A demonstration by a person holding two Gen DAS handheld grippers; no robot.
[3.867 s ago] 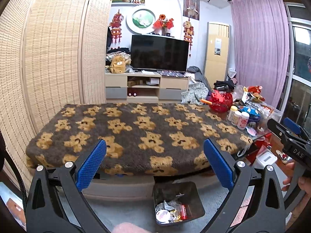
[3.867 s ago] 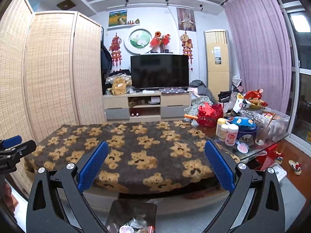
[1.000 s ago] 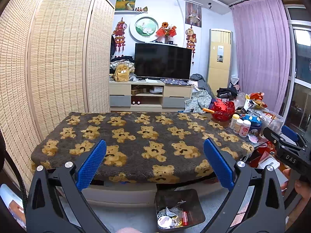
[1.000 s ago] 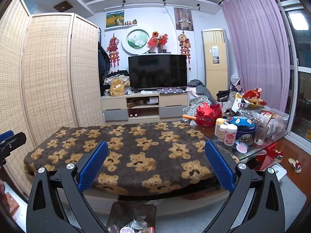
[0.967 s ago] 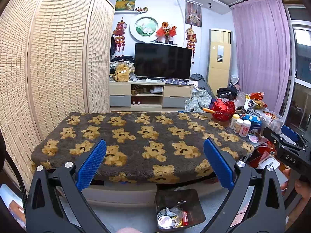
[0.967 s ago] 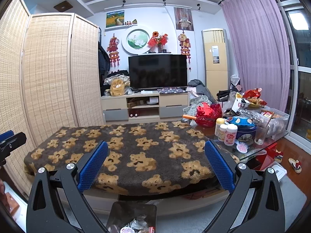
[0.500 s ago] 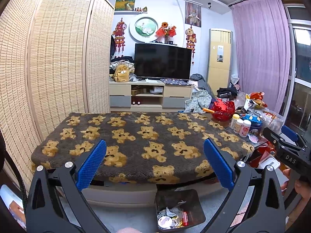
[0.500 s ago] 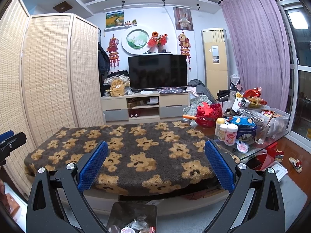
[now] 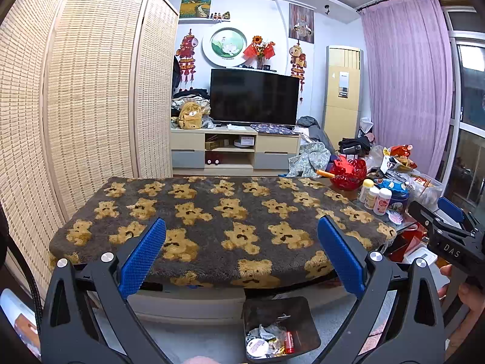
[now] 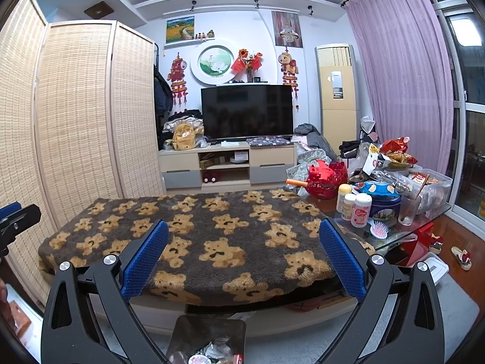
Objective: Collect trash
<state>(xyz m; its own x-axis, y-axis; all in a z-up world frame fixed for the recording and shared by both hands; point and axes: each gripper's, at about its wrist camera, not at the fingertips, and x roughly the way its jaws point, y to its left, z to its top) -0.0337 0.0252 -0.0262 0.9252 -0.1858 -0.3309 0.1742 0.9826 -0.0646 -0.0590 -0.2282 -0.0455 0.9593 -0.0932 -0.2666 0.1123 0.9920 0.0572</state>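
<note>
A dark trash bin (image 9: 280, 327) stands on the floor in front of the table and holds wrappers, a white lid and a red can; it also shows in the right wrist view (image 10: 209, 341). The table's teddy-bear blanket (image 9: 224, 221) carries no loose trash. My left gripper (image 9: 242, 256) is open and empty, held above the bin before the table's front edge. My right gripper (image 10: 242, 257) is open and empty at about the same height. The right gripper's body shows at the right of the left wrist view (image 9: 448, 242).
The glass table end at the right (image 10: 403, 230) holds bottles, a blue tin, a red basket (image 10: 326, 180), a hairbrush and snack bags. A woven folding screen (image 9: 75, 106) stands at left. A TV stand (image 10: 227, 163) is at the back wall.
Both grippers have risen and pulled back slightly since several seconds ago; over the last second almost nothing has moved. Both stay open and empty.
</note>
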